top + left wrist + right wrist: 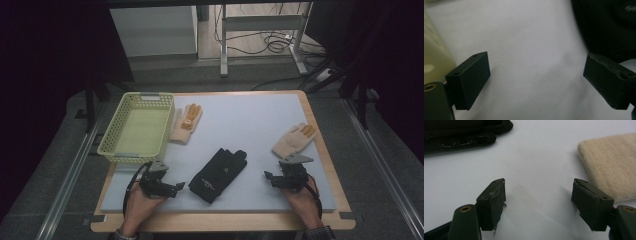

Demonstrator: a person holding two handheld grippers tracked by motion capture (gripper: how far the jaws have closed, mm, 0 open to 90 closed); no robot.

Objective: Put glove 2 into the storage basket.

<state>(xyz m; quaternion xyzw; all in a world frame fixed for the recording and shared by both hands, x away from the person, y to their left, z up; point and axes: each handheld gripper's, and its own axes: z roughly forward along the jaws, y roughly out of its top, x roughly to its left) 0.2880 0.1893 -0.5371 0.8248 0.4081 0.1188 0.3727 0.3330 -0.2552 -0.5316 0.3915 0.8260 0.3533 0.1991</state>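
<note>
Left gripper (176, 188): jaws apart, nothing between, just beside black glove (218, 173). Right gripper (269, 177): jaws apart, empty, near cream glove (293, 139) on white mat (250, 120)

The black glove (218, 174) bore small white markings and lay on a pale grey-white mat (260, 130). Two cream gloves (186, 123) (294, 139) had orange fingertips. The perforated basket (116, 149) was pale yellow-green, the grippers' pads black.

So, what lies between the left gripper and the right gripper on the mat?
In the high view, the black glove lies between the left gripper and the right gripper, on the white mat.
</note>
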